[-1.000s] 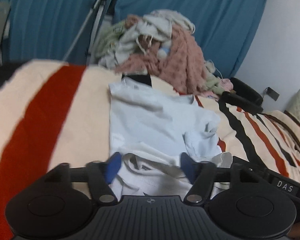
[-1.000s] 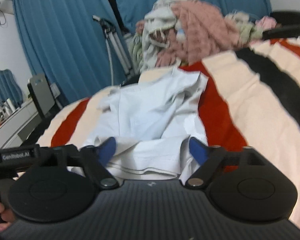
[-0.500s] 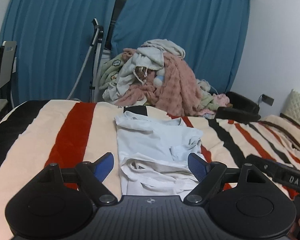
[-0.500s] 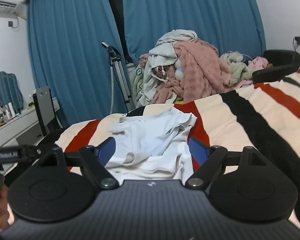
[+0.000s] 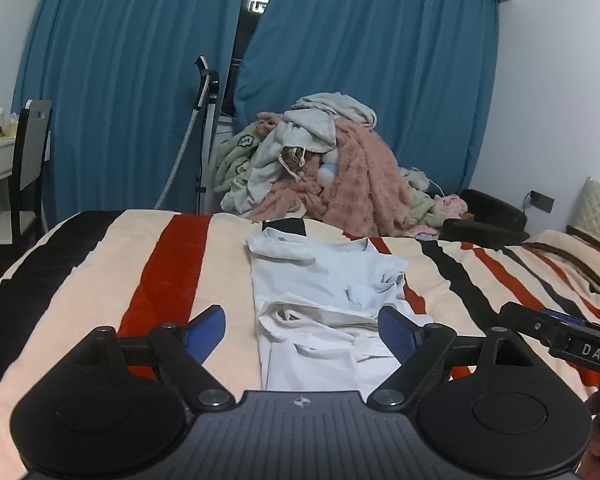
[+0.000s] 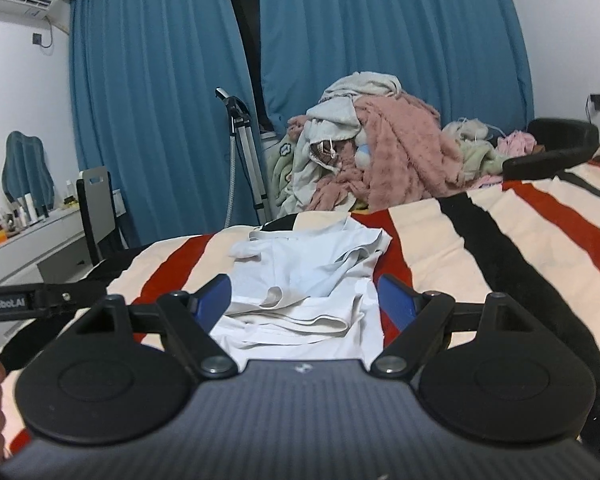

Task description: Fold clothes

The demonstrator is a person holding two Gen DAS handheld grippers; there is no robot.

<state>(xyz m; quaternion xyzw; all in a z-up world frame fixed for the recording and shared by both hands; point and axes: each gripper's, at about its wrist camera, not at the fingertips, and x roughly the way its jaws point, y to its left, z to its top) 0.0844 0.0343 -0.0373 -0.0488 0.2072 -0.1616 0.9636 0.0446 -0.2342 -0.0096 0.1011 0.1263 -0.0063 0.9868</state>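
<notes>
A white shirt (image 5: pixel 324 292) lies partly folded and rumpled on the striped bedspread (image 5: pixel 100 280), its near hem doubled back over the body. It also shows in the right wrist view (image 6: pixel 304 280). My left gripper (image 5: pixel 302 330) is open and empty, held above the near end of the shirt. My right gripper (image 6: pixel 304 298) is open and empty, also above the shirt's near end. The right gripper's body (image 5: pixel 572 340) shows at the right edge of the left wrist view; the left gripper's body (image 6: pixel 20 300) shows at the left of the right wrist view.
A heap of unfolded clothes (image 5: pixel 324 168) with a pink fleece lies past the bed's far edge, before blue curtains (image 5: pixel 360 80). A garment steamer pole (image 5: pixel 206 136) stands beside it. A chair (image 5: pixel 30 160) and desk are far left. A black armchair (image 5: pixel 488 220) is right.
Both grippers have lifted and pulled back from the shirt, which now lies farther below and ahead. Both stay open and empty.
</notes>
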